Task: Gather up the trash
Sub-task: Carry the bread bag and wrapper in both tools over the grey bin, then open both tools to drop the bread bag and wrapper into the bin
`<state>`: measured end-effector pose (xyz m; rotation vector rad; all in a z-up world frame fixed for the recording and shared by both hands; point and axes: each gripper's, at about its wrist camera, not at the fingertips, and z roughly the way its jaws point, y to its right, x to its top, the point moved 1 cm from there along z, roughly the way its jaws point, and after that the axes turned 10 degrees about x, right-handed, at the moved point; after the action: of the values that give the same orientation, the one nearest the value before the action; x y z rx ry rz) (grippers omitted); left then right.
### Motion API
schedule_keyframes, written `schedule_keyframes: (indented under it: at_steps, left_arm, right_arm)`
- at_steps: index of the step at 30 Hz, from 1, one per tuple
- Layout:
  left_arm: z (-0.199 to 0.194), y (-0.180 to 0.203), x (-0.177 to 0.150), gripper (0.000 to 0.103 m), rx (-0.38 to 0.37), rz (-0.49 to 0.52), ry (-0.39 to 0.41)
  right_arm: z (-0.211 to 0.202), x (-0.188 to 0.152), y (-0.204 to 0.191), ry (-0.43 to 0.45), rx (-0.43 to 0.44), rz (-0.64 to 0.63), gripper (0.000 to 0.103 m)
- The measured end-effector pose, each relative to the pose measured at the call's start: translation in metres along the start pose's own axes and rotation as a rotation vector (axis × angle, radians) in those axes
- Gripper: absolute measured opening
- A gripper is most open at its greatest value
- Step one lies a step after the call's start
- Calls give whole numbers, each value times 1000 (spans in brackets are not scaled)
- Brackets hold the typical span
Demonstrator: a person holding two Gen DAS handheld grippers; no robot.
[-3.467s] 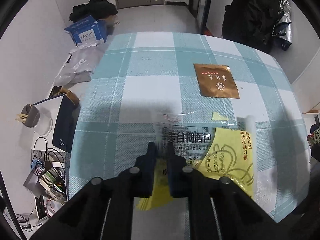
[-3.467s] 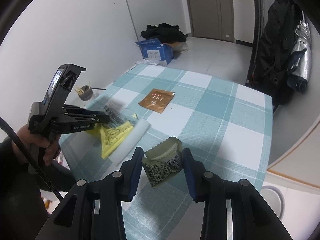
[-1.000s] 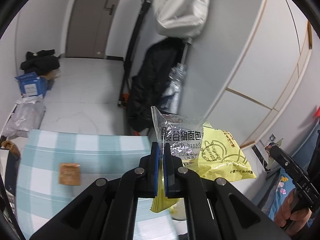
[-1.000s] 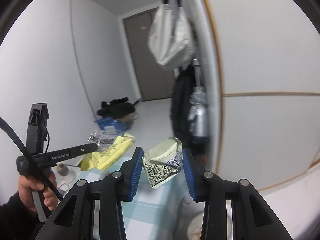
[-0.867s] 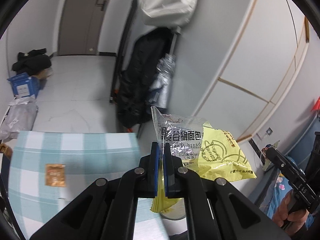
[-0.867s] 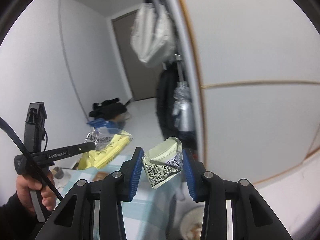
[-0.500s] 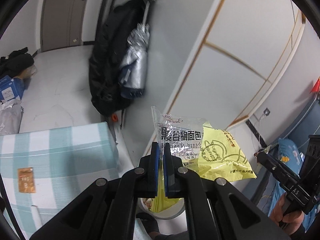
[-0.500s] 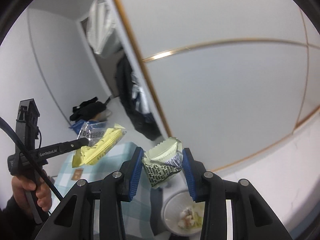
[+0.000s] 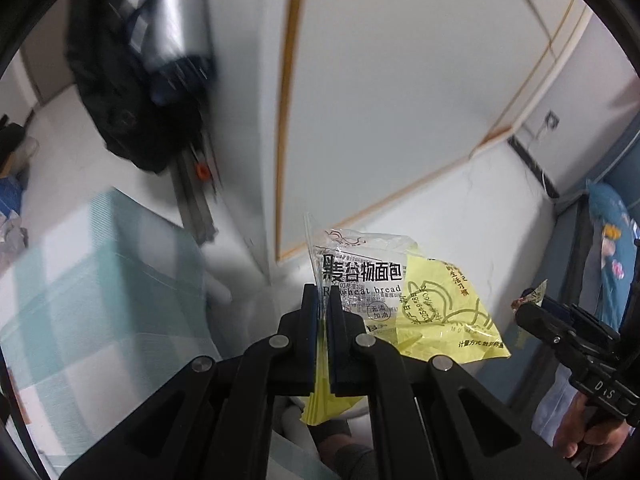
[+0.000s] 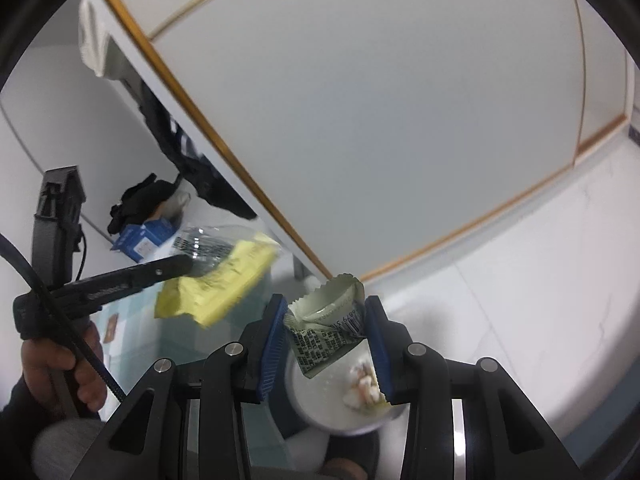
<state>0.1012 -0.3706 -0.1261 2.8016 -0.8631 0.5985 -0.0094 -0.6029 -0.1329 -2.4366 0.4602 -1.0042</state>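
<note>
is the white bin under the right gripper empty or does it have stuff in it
Not empty. In the right wrist view the white bin already holds a few pale scraps against its right side; the rest of its floor looks bare.

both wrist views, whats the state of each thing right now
left tongs: shut on the bread bag
bread bag: clear, crumpled, held in the air
yellow wrapper: pinched together with the bread bag
right tongs: shut on the green wrapper
green wrapper: torn open, crumpled
bin: open, scraps inside

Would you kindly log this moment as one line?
left gripper: shut on bread bag | right gripper: shut on wrapper | bin: below wrapper
</note>
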Motion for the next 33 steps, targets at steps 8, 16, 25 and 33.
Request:
schedule_keyframes:
  at_steps: [8, 16, 25, 33]
  left_arm:
    - [46, 28, -8, 0, -19, 71, -131]
    - [84, 21, -16, 1, 71, 35, -294]
    - [99, 41, -28, 2, 213, 214, -366]
    - [119, 37, -24, 4, 190, 203, -430]
  right_arm:
    - [43, -25, 35, -113, 15, 91, 38]
    - [87, -51, 69, -221, 31, 206, 38]
    - [130, -66, 72, -308, 39, 251, 39]
    - [153, -80, 75, -360, 51, 275, 39]
